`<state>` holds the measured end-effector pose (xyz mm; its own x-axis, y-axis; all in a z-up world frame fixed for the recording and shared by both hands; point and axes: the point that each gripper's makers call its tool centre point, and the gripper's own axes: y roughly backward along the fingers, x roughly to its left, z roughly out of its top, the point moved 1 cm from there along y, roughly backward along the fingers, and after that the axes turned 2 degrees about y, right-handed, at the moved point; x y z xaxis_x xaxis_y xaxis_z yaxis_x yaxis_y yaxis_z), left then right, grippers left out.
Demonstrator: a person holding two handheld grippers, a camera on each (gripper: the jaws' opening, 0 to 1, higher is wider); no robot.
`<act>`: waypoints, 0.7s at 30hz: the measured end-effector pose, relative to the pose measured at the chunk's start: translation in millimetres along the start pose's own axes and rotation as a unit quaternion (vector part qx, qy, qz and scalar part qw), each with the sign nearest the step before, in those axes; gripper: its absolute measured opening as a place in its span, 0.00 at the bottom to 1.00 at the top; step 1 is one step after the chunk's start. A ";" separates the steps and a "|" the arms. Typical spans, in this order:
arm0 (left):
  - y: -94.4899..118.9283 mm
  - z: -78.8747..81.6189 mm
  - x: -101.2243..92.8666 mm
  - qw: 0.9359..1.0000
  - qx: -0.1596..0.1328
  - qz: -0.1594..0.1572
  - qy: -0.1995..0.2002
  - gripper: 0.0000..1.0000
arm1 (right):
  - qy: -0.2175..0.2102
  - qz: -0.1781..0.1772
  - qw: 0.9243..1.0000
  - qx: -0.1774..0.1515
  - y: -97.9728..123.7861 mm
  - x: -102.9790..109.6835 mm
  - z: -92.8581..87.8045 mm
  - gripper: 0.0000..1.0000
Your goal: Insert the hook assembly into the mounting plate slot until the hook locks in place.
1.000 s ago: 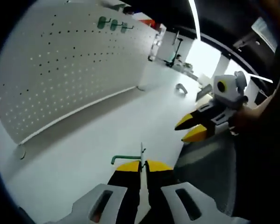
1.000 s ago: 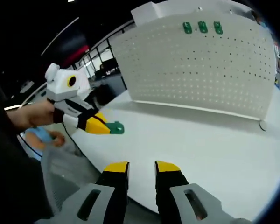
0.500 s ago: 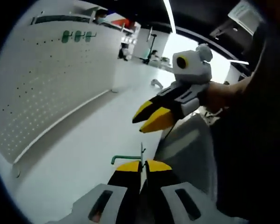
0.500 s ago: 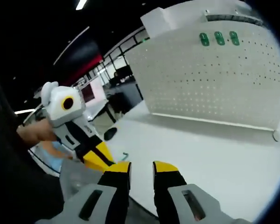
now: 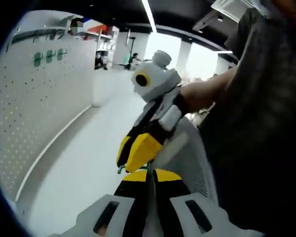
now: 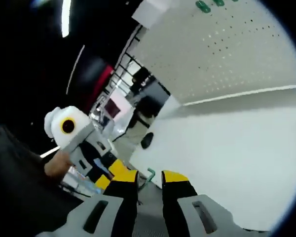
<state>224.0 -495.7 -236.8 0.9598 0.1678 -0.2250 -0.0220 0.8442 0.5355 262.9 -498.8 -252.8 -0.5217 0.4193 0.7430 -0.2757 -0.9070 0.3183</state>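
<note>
The left gripper (image 5: 149, 174) has its yellow-tipped jaws pinched shut on a green hook assembly (image 5: 136, 168), held off the near edge of the white table (image 5: 89, 168). The right gripper (image 6: 144, 176) (jaws parted, holding nothing) sits just beside the hook. The white perforated mounting plate (image 6: 237, 54) stands along the table's far edge, green hooks (image 5: 48, 56) near its top.
</note>
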 end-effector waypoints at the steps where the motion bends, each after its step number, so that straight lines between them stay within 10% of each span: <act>1: 0.2 2.2 -1.6 1.000 -0.001 -0.003 -0.001 0.03 | 0.008 0.000 1.000 0.000 -0.1 -1.6 1.3 0.17; 11: 5.4 12.8 -9.3 0.998 -0.001 -0.017 -0.056 0.03 | -0.215 0.112 0.970 -0.009 4.3 8.0 9.9 0.05; 21: 4.0 11.3 -8.1 0.998 0.000 -0.025 -0.058 0.03 | -0.196 0.119 0.973 0.017 2.3 13.5 2.0 0.03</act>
<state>219.2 -499.4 -223.7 0.9857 0.0646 -0.1559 0.0276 0.8498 0.5264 256.8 -495.3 -240.9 -0.2181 0.1569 0.9632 -0.1545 -0.9801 0.1247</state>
